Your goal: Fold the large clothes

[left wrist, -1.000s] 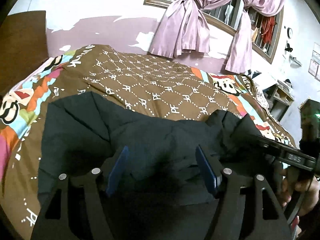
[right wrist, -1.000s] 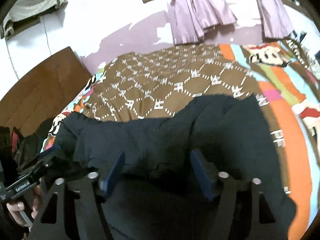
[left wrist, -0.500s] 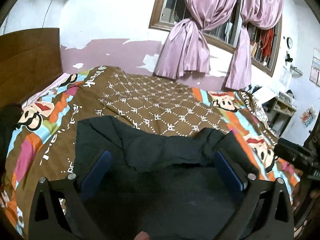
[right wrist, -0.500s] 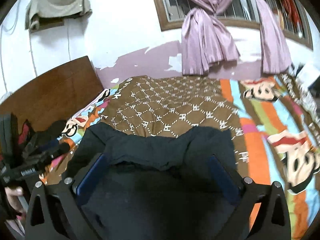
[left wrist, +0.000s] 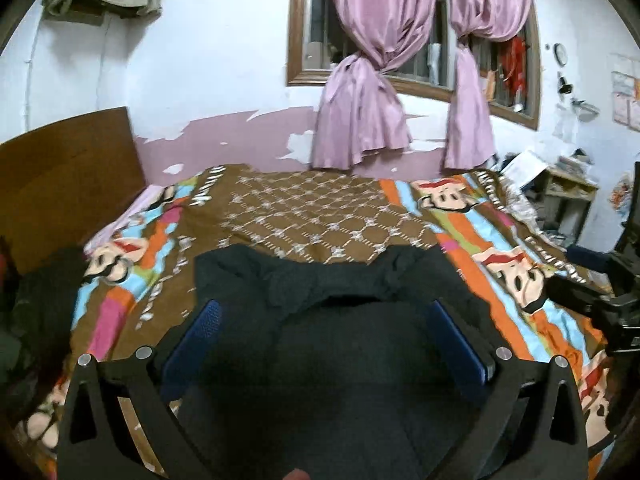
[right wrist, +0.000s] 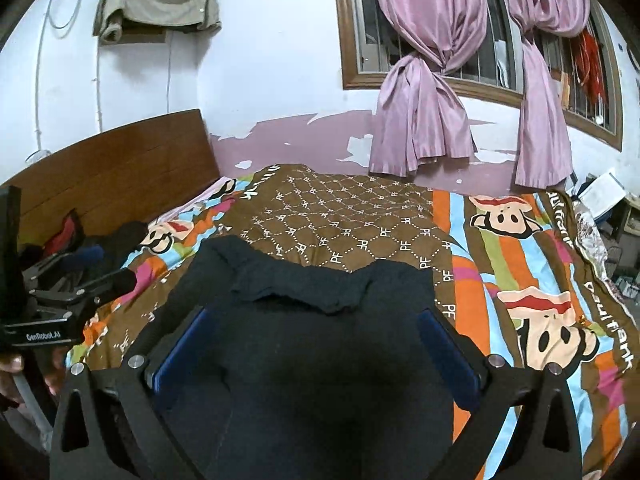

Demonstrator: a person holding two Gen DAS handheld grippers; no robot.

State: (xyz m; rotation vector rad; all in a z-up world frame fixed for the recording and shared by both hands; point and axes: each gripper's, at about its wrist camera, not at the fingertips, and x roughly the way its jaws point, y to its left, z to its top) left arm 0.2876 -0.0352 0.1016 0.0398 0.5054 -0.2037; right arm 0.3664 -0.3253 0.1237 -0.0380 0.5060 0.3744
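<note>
A large dark garment lies folded over on the patterned bedspread, its far edge rumpled. My left gripper hovers above its near part, jaws wide apart, with nothing held between the blue pads. In the right wrist view the same garment fills the lower middle. My right gripper stands open over it, its pads clear of the cloth. Each gripper shows in the other's view: the right gripper at the right edge, the left gripper at the left, held by a hand.
A wooden headboard closes the bed's left end, with a heap of dark and red clothes before it. Tied purple curtains hang at the window behind the bed. A cluttered shelf stands at the right.
Both grippers have opened wide and let go of the garment. Both have pulled back and risen, so more of the bed and wall shows. The garment now lies flat.
</note>
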